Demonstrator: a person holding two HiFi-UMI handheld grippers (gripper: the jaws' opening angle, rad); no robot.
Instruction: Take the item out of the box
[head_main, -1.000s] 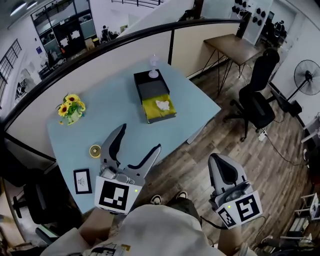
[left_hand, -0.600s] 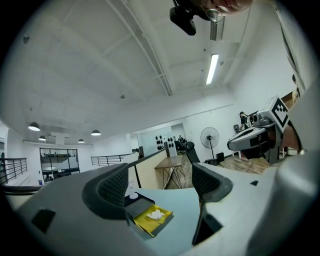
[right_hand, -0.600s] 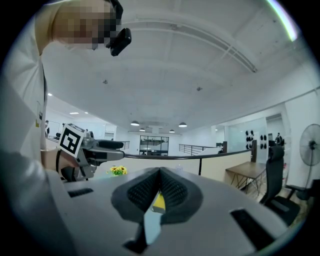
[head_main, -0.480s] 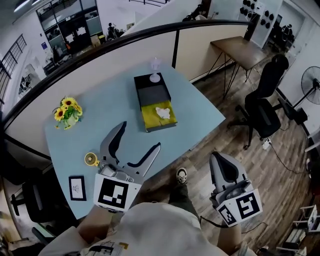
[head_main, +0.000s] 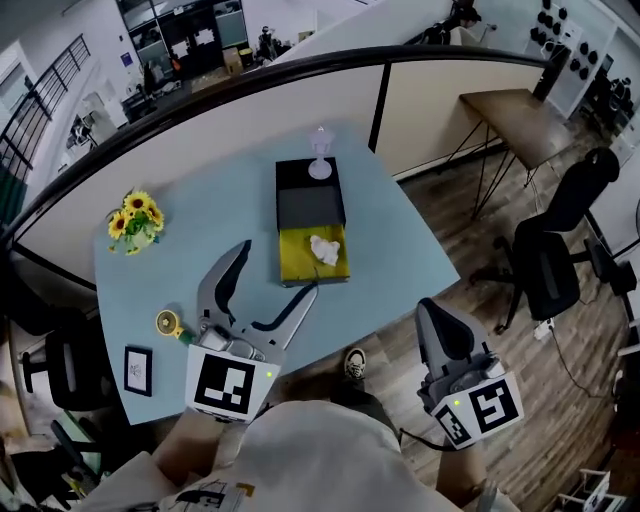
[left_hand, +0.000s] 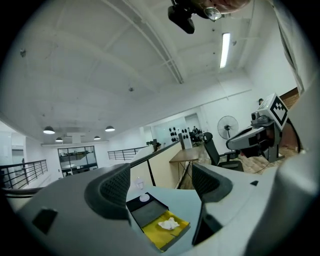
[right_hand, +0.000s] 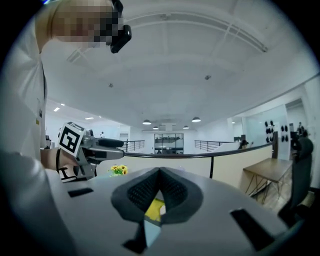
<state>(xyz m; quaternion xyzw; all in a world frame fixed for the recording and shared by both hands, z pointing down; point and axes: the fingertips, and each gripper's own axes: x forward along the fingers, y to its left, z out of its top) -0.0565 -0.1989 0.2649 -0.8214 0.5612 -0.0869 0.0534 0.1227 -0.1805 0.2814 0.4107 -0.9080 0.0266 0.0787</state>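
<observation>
Step in hand: we judge this as the approach, since neither gripper has reached the box.
Box: the black box (head_main: 309, 200) lies on the light-blue tabletop (head_main: 200, 210), and its near half is lined yellow and open upward.
Item: a small white crumpled thing (head_main: 323, 248) lies on the yellow lining towards the right wall; it may be paper or cloth, too small for us to tell.
Left gripper: the left gripper (head_main: 277, 272) is wide open and empty, just short of the box's near end, with the box framed between its jaws.
Right gripper: the right gripper (head_main: 441, 330) has its jaws pressed together on nothing and is off the tabletop, well apart from the box.
Doing it well: we would come down from above with the left jaws astride the item and clear of the wall, close softly, then lift straight up.
Watch: a clear glass piece (head_main: 320, 166) stands on the box's far end, so we avoid nudging the box.
</observation>
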